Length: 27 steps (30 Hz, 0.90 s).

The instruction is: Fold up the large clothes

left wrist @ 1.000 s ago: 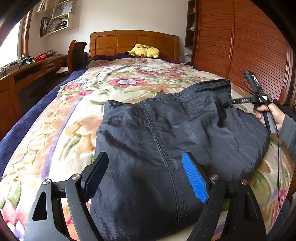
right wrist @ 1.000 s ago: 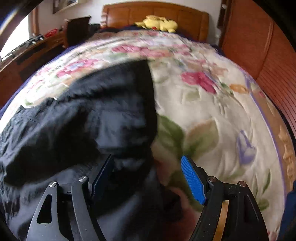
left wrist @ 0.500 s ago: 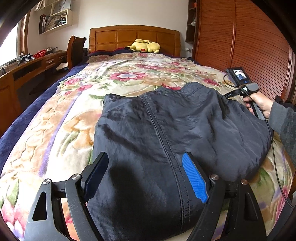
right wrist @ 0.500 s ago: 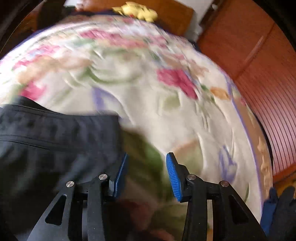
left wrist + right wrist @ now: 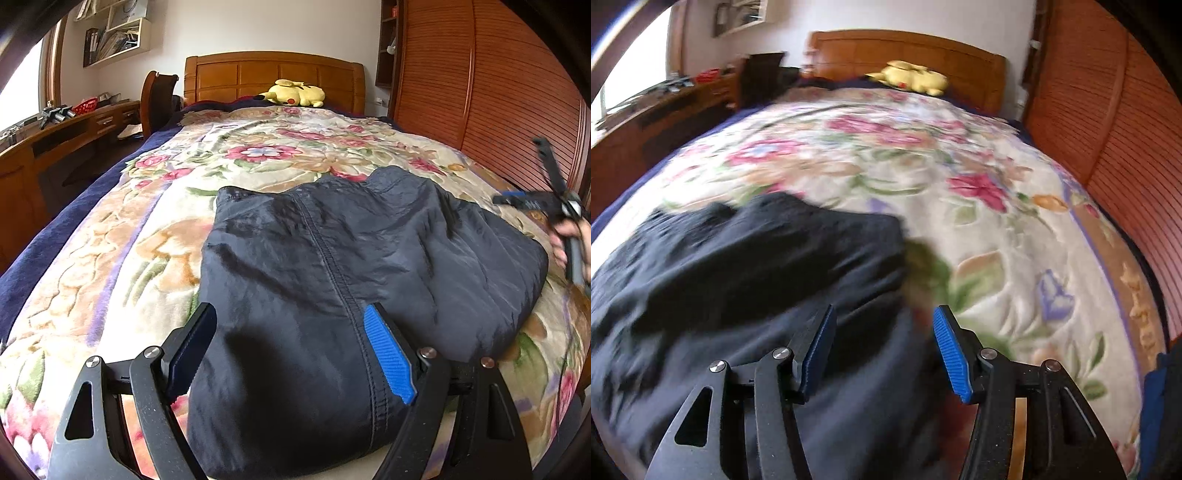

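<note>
A bed [image 5: 92,236] with a floral blanket [image 5: 258,147] filled most of both views, its wooden headboard [image 5: 273,75] at the upper centre and a slatted wooden wardrobe [image 5: 498,85] running down the right side. A wooden desk [image 5: 55,136] stood along the left edge, with a chair [image 5: 159,99] beside it near the headboard. The dark jacket [image 5: 332,288], the task's garment, lay folded on the blanket across the lower centre and right of the left wrist view; in the right wrist view it spread over the lower left [image 5: 738,280], blurred. A yellow plush toy [image 5: 293,93] rested at the head of the bed, upper centre. The left tongs [image 5: 291,350] sat at the bottom of the left wrist view with their jaws wide apart over the jacket's near end, clamping nothing. The right tongs [image 5: 884,347] at the bottom of their own view were also parted, the left blue pad over the jacket's edge and the right one over bare blanket, gripping nothing. In the left wrist view the right tongs appeared blurred at the right edge [image 5: 532,201], held by a hand [image 5: 569,240] just beside the jacket.
</note>
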Available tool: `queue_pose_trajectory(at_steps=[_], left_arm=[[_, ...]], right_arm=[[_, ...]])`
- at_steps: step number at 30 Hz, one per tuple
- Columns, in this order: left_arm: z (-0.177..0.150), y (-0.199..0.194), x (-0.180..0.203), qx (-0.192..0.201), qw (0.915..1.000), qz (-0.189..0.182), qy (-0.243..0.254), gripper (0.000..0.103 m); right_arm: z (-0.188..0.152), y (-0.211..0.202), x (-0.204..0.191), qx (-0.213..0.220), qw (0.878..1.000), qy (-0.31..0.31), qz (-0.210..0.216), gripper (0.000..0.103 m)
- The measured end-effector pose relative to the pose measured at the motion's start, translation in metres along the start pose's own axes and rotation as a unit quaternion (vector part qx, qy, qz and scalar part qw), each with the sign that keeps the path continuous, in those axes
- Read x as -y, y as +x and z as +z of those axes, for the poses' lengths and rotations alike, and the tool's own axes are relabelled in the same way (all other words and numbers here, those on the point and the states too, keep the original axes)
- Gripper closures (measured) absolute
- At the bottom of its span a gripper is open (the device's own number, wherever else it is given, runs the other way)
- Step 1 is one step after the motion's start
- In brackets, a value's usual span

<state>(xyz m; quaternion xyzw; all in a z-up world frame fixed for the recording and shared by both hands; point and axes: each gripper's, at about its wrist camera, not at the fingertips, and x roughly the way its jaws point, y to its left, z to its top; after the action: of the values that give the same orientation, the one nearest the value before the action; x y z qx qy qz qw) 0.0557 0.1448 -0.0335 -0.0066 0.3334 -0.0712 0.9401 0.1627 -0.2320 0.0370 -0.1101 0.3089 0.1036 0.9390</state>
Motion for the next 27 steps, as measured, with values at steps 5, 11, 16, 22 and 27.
queue_pose_trajectory(at_steps=[5,11,16,22,27], left_arm=[[-0.006,-0.005,-0.008,-0.001,1.0,0.006,-0.007,0.02],[-0.015,-0.01,-0.019,-0.006,0.9997,0.014,-0.019,0.02],[-0.025,-0.014,-0.025,-0.012,0.9993,0.02,-0.03,0.02],[-0.034,-0.017,-0.033,-0.016,0.9988,0.02,-0.041,0.02],[-0.035,-0.016,-0.035,-0.02,0.9987,0.018,-0.044,0.02]], right_arm=[[-0.046,-0.03,0.005,0.009,1.0,-0.005,-0.009,0.038],[-0.085,-0.041,0.049,-0.015,0.998,0.054,-0.032,0.027],[-0.099,-0.034,0.064,-0.034,0.995,0.082,0.042,0.049],[-0.111,-0.048,0.054,-0.008,1.0,0.017,0.019,0.096],[-0.128,-0.057,0.055,-0.004,1.0,0.021,0.009,0.095]])
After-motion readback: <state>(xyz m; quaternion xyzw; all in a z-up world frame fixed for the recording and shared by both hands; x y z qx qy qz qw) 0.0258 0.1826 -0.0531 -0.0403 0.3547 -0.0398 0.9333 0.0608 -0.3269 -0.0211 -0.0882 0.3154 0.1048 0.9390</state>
